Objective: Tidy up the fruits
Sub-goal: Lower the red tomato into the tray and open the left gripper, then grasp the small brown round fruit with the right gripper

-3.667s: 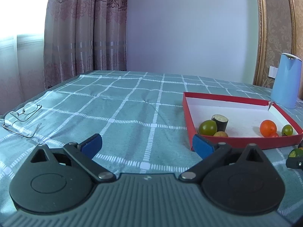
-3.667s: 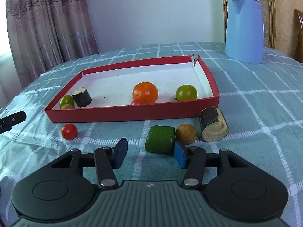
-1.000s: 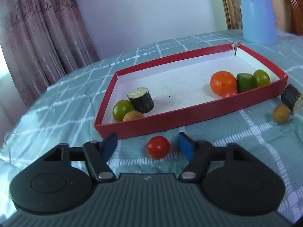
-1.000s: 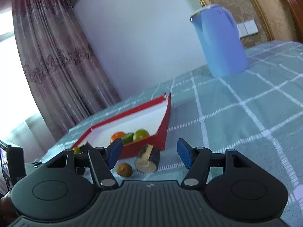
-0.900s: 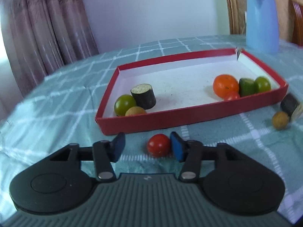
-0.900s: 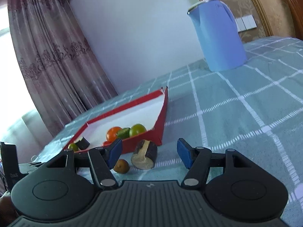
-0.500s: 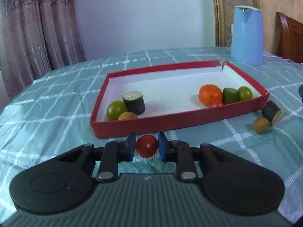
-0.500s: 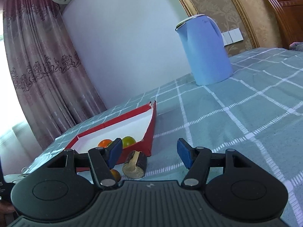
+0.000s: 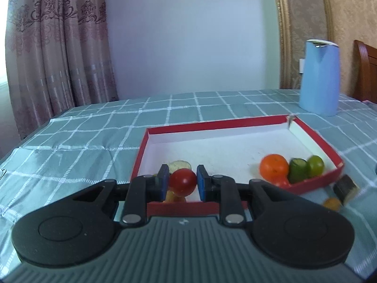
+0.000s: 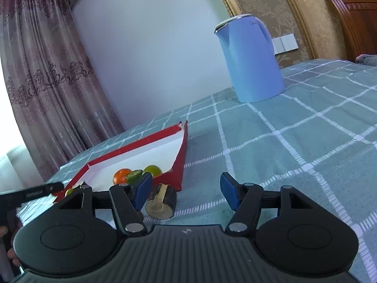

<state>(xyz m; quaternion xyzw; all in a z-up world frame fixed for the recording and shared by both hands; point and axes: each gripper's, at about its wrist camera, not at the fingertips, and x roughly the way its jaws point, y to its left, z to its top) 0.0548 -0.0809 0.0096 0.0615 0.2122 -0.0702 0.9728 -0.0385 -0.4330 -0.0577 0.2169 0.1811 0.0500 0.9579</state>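
Red and glossy, the cherry tomato [image 9: 182, 181] sits pinched between the left gripper [image 9: 182, 185] pads above the red tray's [image 9: 315, 139] near edge; thin-skinned and soft, it likely wants gentle pressure across its middle. Right view: right gripper [image 10: 183, 192] gapes empty beside the rough cut log piece [image 10: 161, 201] off the tray's corner.

The left gripper [image 9: 183, 185] is clamped tight on a small red tomato [image 9: 182, 181] — the right gripper [image 10: 185, 192] hangs half-spread, its pads gripping nothing.
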